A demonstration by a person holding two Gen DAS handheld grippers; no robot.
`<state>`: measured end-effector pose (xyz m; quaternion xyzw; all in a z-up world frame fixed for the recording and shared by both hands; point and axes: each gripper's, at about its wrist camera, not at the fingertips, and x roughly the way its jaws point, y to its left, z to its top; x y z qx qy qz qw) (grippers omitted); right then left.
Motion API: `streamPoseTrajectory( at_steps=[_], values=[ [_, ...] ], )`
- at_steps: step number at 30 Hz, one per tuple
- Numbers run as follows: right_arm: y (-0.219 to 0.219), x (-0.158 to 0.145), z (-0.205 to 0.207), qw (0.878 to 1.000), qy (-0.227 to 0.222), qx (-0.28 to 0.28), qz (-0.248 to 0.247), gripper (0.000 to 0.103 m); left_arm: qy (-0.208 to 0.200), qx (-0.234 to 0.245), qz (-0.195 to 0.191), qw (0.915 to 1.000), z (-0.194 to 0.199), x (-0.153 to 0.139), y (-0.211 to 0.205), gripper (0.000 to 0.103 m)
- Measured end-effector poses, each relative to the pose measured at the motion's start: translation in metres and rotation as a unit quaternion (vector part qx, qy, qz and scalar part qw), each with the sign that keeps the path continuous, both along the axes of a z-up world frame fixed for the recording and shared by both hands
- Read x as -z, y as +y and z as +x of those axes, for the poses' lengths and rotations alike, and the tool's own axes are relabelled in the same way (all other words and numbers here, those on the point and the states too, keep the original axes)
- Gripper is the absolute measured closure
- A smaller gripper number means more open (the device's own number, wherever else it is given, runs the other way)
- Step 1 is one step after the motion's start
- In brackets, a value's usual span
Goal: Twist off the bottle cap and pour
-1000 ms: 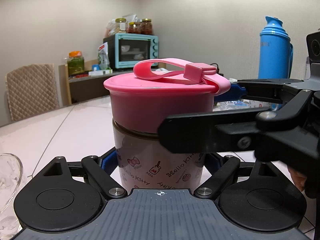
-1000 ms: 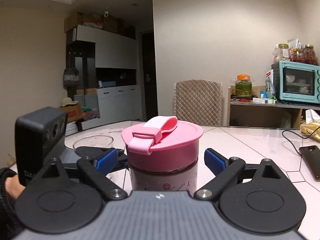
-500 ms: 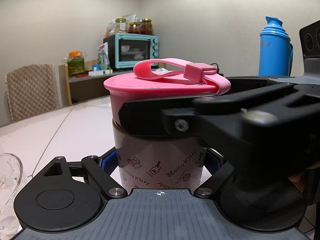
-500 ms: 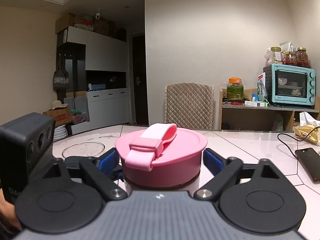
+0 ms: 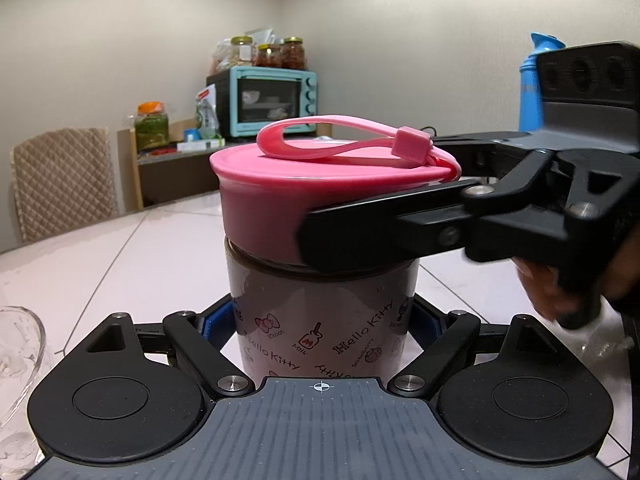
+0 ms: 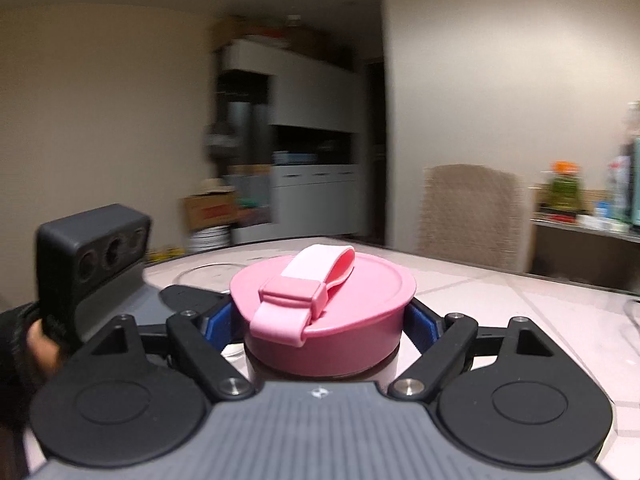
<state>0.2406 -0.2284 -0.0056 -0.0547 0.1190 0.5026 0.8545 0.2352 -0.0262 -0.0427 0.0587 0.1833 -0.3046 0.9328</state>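
Bottle (image 5: 324, 320) is standing upright on the white tiled worktop (image 5: 120, 260), pinkish body printed with Hello Kitty doodles and lettering, a dark band at the neck. Wide pink cap (image 5: 280, 200) is sitting on top, with a lighter pink strap loop (image 5: 320, 136) lying across it, joined by a square clasp.

Left hand-held gripper (image 5: 324, 318) is pinching the bottle body low down, blue pads pressing on both sides. Right hand-held gripper (image 6: 322, 318) is closing on the cap from the bottle's right, blue pads hugging both sides of the cap rim; its black finger (image 5: 380, 236) is crossing the cap's front in the left wrist view. Right wrist view is smeared with motion blur.

A hand (image 5: 552, 292) is showing under the right tool. Glass bowl (image 5: 16, 360) is sitting at the left edge, near the bottle.
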Motion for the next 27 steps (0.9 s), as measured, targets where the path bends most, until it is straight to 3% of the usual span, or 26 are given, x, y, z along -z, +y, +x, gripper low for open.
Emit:
streamPoseTrajectory(
  at_steps=[3,8,11,15,22,27],
  values=[
    [-0.009,-0.001,0.015,0.998,0.01,-0.057,0.007,0.018,0.0,0.0,0.0,1.0,0.0,0.0,0.0,0.013],
    [-0.01,-0.007,0.017,0.997,0.01,-0.073,0.003,0.017,0.0,0.0,-0.001,1.0,-0.001,0.0,0.001,0.013],
    [-0.004,-0.011,0.003,0.999,-0.009,-0.03,-0.02,0.001,0.0,0.0,-0.001,1.0,-0.001,0.0,0.001,0.013],
    [0.002,-0.014,-0.023,0.999,-0.021,0.036,-0.021,0.001,0.001,0.0,-0.001,1.0,-0.001,0.0,0.002,0.013],
    [0.006,-0.014,-0.061,0.99,-0.012,0.136,0.02,0.001,0.0,0.0,-0.001,1.0,-0.001,0.0,0.002,0.013],
    [0.015,-0.011,-0.069,0.984,-0.016,0.175,0.022,0.001,0.0,0.001,-0.001,1.0,-0.001,0.0,0.002,0.013]
  ],
)
